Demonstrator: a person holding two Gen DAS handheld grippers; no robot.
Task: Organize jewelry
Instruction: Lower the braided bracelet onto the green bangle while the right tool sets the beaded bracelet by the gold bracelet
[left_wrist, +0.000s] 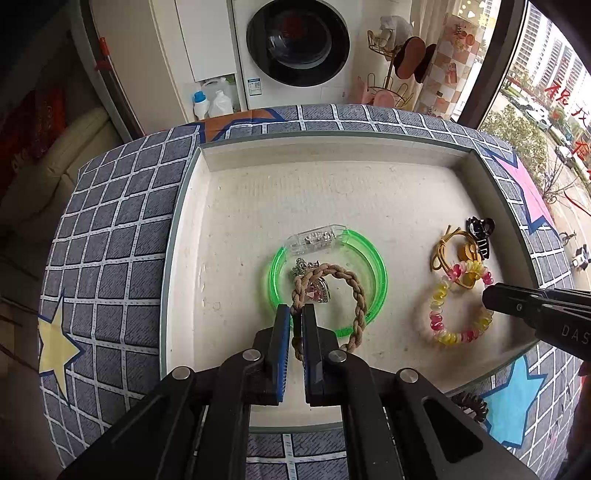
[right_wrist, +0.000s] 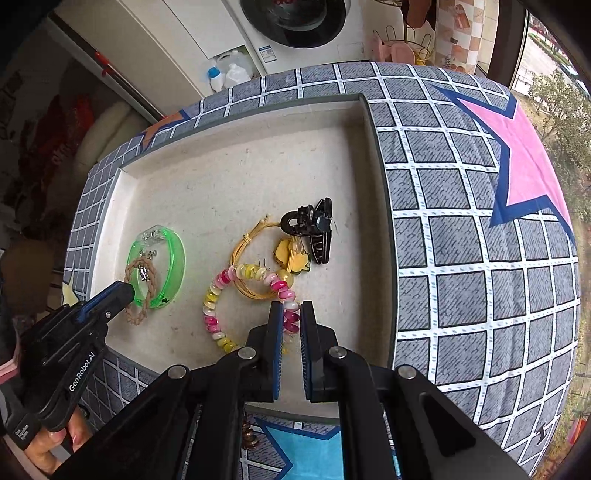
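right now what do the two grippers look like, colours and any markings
Both are matte black plastic with silver pivot bolts and blue pads lining the jaws. The left gripper carries white "GenRobot.AI" lettering on its side; the right gripper shows partial white letters "DAS". No cables or sleeves show.

A grey checked cloth (left_wrist: 110, 236) with white grid lines and large coloured stars, among them a pink star (right_wrist: 532, 162), a yellow star (left_wrist: 55, 347) and a blue star (left_wrist: 517, 402), covers the work surface. Behind it stands a white front-loading washing machine (left_wrist: 295, 44) with a dark round door, and beside it on the floor two detergent bottles (left_wrist: 212, 101). A gold wire rack (left_wrist: 391, 55) stands to the right, next to a checked patterned curtain (left_wrist: 450, 62). A large window (left_wrist: 546, 110) on the right gives daylight, with trees, parked cars and tall buildings outside
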